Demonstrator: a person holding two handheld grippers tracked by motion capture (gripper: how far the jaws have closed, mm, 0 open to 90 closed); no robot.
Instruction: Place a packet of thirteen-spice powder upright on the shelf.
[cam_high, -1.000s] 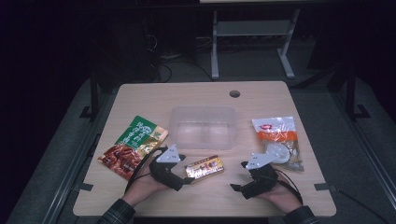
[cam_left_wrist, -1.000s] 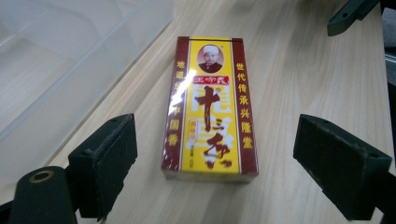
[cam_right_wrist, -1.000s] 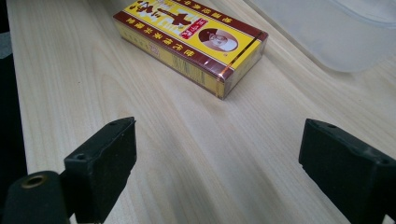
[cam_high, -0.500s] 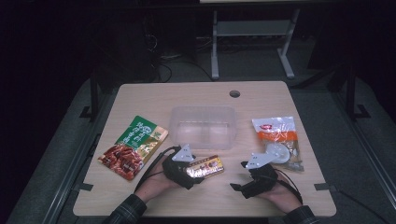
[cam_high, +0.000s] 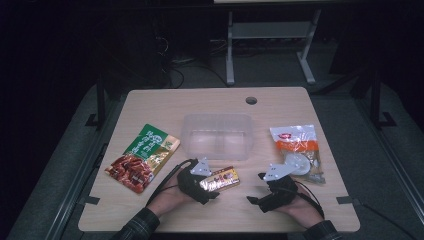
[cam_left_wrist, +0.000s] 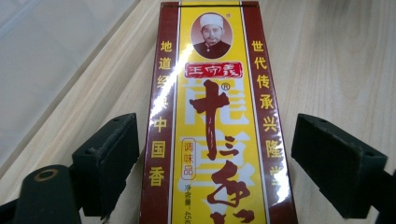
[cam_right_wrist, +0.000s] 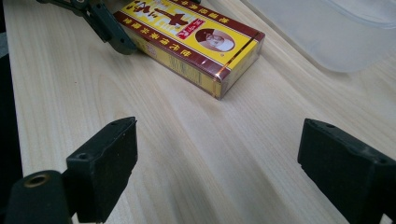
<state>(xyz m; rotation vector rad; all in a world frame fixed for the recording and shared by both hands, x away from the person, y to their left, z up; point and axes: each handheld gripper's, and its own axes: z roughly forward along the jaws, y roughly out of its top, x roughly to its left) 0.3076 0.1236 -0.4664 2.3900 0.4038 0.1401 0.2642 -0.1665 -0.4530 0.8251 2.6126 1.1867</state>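
A yellow and dark-red box (cam_high: 221, 179) (cam_left_wrist: 215, 116) (cam_right_wrist: 191, 39) printed with Chinese characters lies flat on the wooden table (cam_high: 165, 210), near the front middle. My left gripper (cam_high: 212, 186) (cam_left_wrist: 215, 163) is open, with one jaw on either side of the box's near end. A small gap shows at each side. My right gripper (cam_high: 256, 189) (cam_right_wrist: 217, 158) stands open over bare wood to the right of the box, holding nothing. One of the left gripper's fingers (cam_right_wrist: 109, 28) lies against the box's far end in the right gripper view.
A clear plastic tub (cam_high: 217, 135) (cam_left_wrist: 56, 56) (cam_right_wrist: 336, 32) stands just behind the box. A green and red food packet (cam_high: 145, 157) lies at the left, and a white and orange packet (cam_high: 297, 150) at the right. A cable hole (cam_high: 251, 100) sits near the table's far edge.
My left gripper has moved right from beside the green packet, and its jaws now straddle the box. The right gripper has stayed put.
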